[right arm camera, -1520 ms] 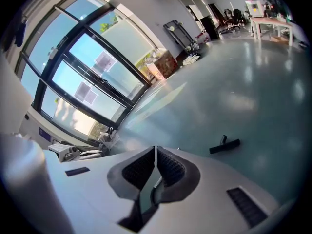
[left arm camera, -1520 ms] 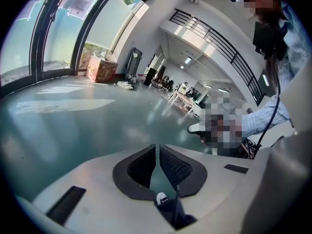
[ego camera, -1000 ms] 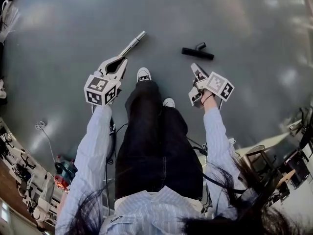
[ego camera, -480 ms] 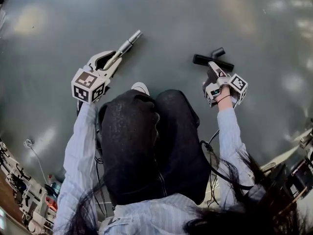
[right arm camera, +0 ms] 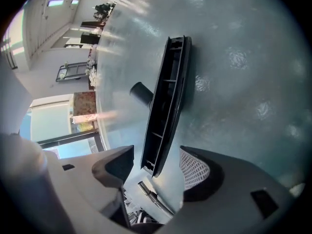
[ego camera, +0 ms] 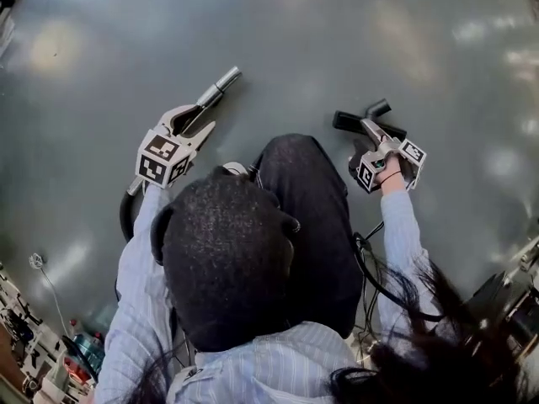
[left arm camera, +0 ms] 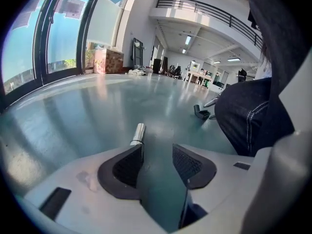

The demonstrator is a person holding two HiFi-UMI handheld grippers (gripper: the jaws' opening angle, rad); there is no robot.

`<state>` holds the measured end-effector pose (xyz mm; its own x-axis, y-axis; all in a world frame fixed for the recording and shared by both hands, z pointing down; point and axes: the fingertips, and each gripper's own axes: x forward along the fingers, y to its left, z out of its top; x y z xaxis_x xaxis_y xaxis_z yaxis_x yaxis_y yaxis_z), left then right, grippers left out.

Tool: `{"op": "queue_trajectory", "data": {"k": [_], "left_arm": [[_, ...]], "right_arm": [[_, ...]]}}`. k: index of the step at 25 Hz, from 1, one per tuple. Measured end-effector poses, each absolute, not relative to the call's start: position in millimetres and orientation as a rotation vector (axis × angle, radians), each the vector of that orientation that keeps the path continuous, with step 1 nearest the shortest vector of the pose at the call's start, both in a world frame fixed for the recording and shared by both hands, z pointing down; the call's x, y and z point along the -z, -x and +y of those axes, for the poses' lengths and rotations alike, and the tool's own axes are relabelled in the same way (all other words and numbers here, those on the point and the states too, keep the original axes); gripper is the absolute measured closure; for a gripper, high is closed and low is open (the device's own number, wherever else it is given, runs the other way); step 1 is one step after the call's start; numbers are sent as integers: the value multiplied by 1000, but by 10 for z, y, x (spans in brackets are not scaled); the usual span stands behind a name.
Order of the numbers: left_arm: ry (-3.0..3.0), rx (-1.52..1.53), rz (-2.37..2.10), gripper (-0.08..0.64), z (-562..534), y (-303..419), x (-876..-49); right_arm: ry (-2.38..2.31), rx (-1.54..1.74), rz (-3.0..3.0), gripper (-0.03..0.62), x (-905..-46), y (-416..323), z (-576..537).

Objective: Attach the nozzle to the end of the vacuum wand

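The vacuum wand [ego camera: 216,90] lies on the grey floor with its silver tip [left arm camera: 138,132] pointing away. My left gripper [ego camera: 202,118] is low over its near part. Those jaws have just been opening and stand open; the wand runs along the left pad [left arm camera: 127,165], not pressed. The black nozzle [ego camera: 367,121] lies on the floor to the right, also visible far off in the left gripper view [left arm camera: 201,112]. My right gripper [ego camera: 369,139] reaches it, and its jaws have just been opening. The near end of the nozzle [right arm camera: 165,101] sits between the open pads, and neither presses on it.
The person crouches between the two grippers, a dark-trousered knee [ego camera: 303,175] close to both. A dark hose [ego camera: 126,217] trails back from the wand. Cables [ego camera: 375,272] lie behind the right arm. Tall windows [left arm camera: 44,38] line the left wall.
The person has crouched and both grippers have sunk to the floor. The left jaws, earlier around the raised wand, have opened off it. The right gripper rolled, reached the nozzle and opened.
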<state>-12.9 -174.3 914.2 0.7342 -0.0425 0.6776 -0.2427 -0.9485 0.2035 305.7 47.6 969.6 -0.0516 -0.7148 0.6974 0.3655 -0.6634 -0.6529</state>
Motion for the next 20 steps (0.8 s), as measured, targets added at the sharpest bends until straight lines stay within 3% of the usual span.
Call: {"op": "queue_trajectory", "data": {"k": [13,20], "left_arm": [[-2638,-1077,-193,385,-1670,67,-9228],[-2547,-1143,-312,385,-1833,97,-9420]], "right_arm": [[1633,1870,-70,319,-10169,-3237,318],[1735,1983,279,325,-10208,-3210,388]]}}
